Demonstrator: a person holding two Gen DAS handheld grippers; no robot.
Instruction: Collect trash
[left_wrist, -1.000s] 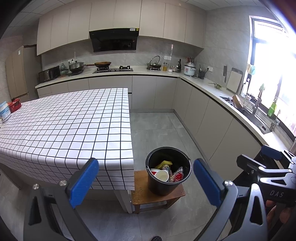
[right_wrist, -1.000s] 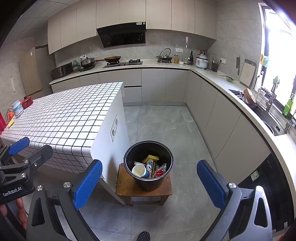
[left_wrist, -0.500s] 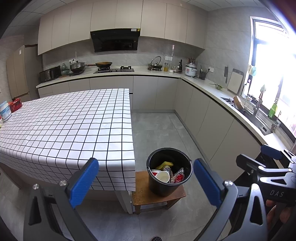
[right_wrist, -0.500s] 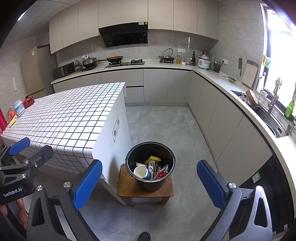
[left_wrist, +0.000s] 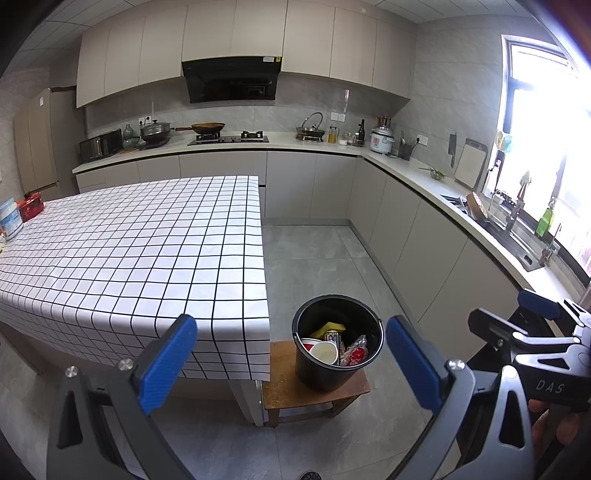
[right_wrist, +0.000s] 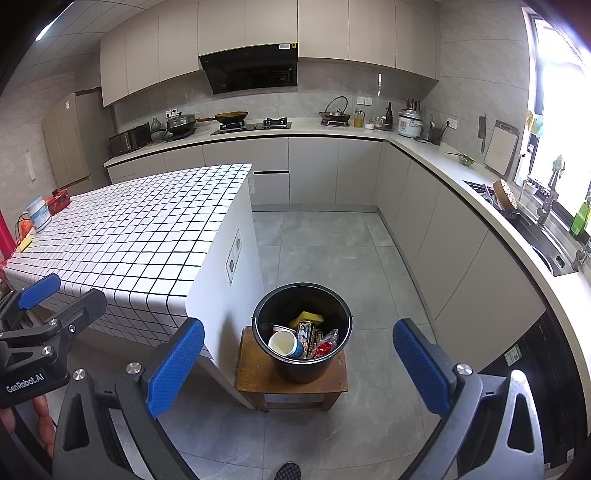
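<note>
left gripper (left_wrist: 291, 363) jaws wide, nothing held | checked table (left_wrist: 129, 258) at left | black bucket (right_wrist: 302, 332) of trash sits on wooden stool (right_wrist: 291, 376) just beside the table | right gripper (right_wrist: 298, 367) jaws wide, nothing held

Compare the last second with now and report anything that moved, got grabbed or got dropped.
Nothing was grabbed or released. Both views drifted slightly, so the black bucket sits a little lower in frame. Left gripper and right gripper stay open and empty; trash stays in the bucket on the wooden stool.
</note>
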